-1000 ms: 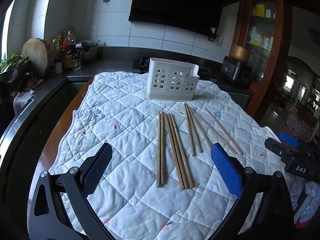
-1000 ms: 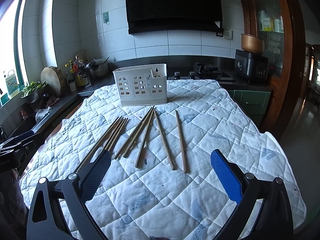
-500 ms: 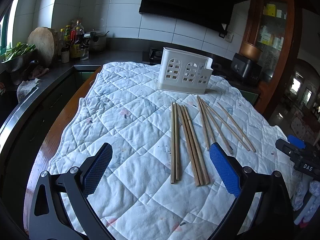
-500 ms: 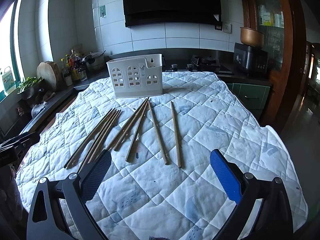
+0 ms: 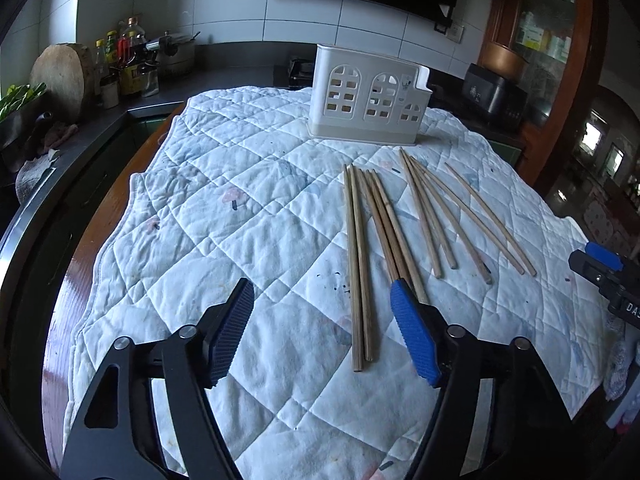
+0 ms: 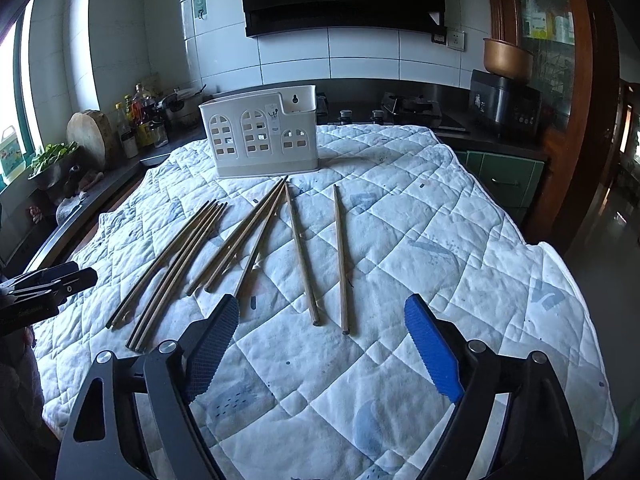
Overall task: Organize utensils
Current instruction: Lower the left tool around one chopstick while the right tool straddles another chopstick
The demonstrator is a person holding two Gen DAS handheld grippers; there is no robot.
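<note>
Ten or so long thin wooden chopsticks point(image 5: 404, 224) lie loose on the white quilted cloth point(image 5: 240, 208), long axes running roughly 6-to-12 toward the white plastic utensil caddy with arched window cutouts point(image 5: 368, 98), which stands upright at the cloth's 12 o'clock edge, no chopsticks visibly in it. In the left wrist view the leftmost pair point(image 5: 358, 276) sits at about 1 o'clock from the left gripper point(image 5: 322, 328), near ends between the blue pads, nothing touching. Left jaws have just been closing, now about two-thirds open, holding nothing. In the right wrist view the two rightmost single sticks point(image 6: 340, 256) lie at 12 o'clock from the right gripper point(image 6: 320, 340), butt ends just ahead of the tips. Right jaws have also just been narrowing, wide apart, empty. Judgement: each hand is nearer its own side's sticks; approach is end-on along the stick axis, so the pinch is across the shaft near the butt.
</note>
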